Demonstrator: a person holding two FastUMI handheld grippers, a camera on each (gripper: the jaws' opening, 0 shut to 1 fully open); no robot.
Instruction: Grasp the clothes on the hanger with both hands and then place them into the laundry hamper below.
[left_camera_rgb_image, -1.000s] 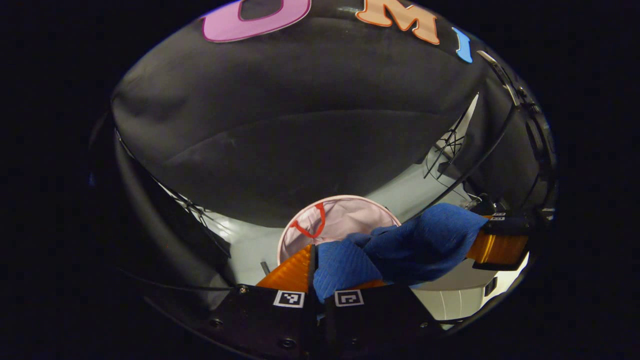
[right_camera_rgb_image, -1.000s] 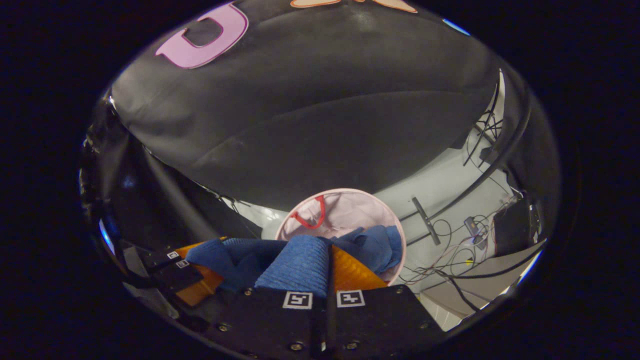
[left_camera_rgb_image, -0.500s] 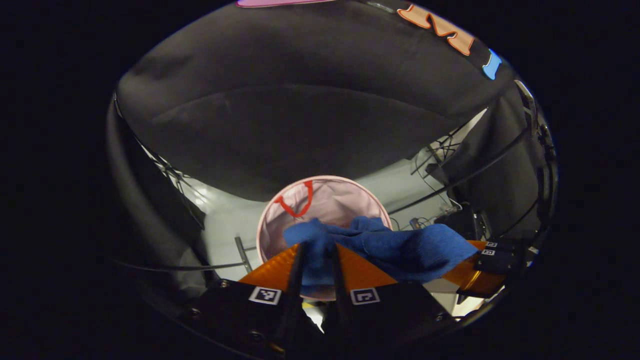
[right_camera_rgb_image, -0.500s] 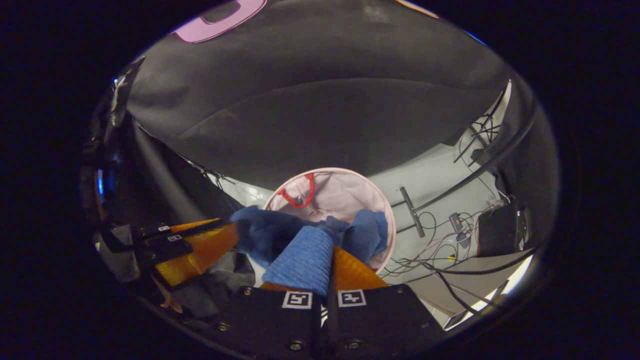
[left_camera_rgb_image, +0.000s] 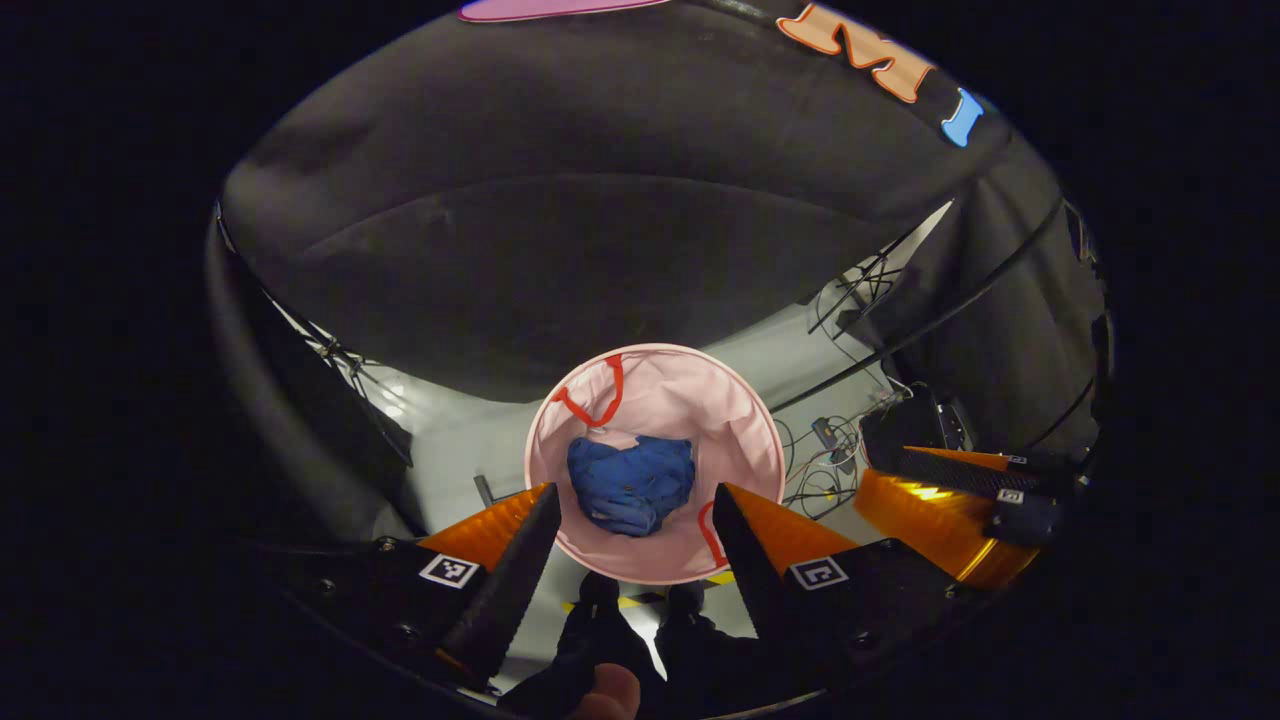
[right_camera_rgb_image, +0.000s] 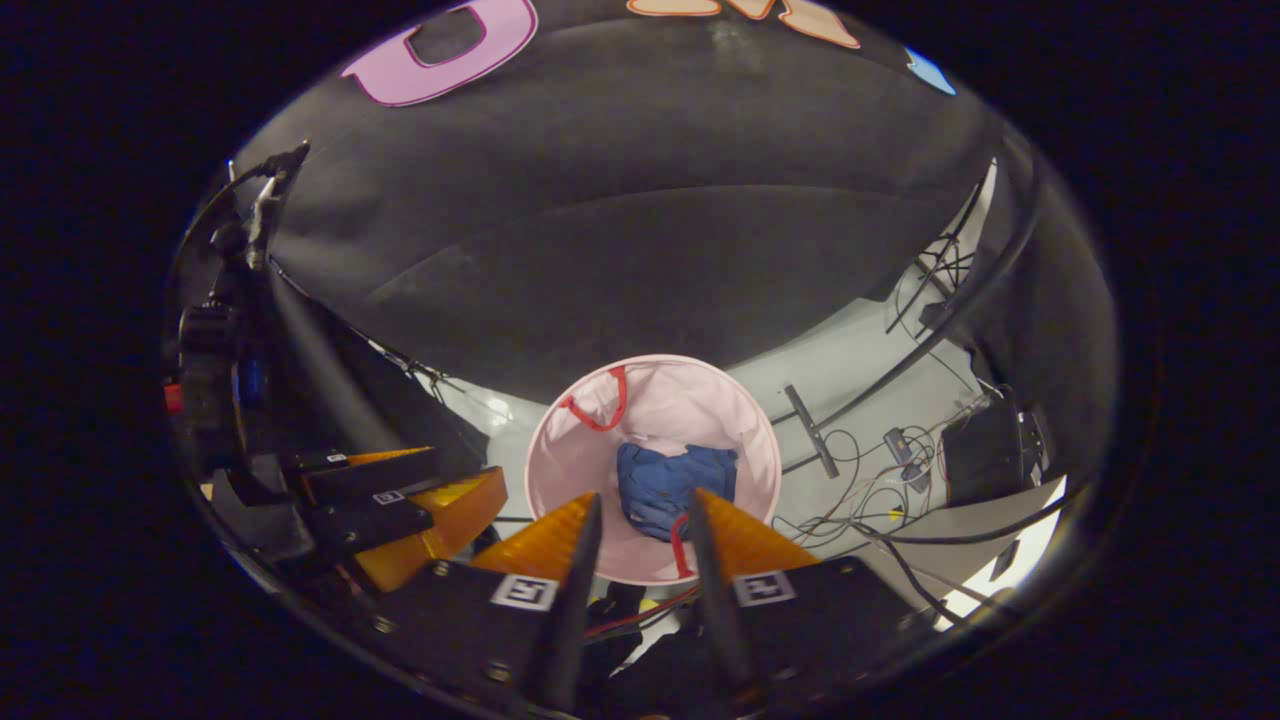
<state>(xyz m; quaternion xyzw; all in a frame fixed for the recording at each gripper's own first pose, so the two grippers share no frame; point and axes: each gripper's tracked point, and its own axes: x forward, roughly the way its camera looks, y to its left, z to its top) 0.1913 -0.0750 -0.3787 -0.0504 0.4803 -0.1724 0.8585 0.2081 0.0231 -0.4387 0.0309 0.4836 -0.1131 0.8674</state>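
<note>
Down in the pink laundry hamper (left_camera_rgb_image: 745, 440) on the pale floor (left_camera_rgb_image: 470, 450) lies the blue garment (left_camera_rgb_image: 632, 484), crumpled in a heap on the hamper's bottom, clear of both grippers. In the left gripper view the left gripper (left_camera_rgb_image: 630, 515) hangs above the hamper with its jaws wide apart and nothing between them; the near rim is partly covered by its fingers. The right gripper (left_camera_rgb_image: 950, 490) shows off to the side there, cut off at the edge. In the right gripper view the right gripper's jaws stand parted and empty, their tips overlapping part of the garment and one red handle (right_camera_rgb_image: 680, 545). Cables (right_camera_rgb_image: 880, 470) trail across the floor beside the hamper; what they connect to is hard to make out.
</note>
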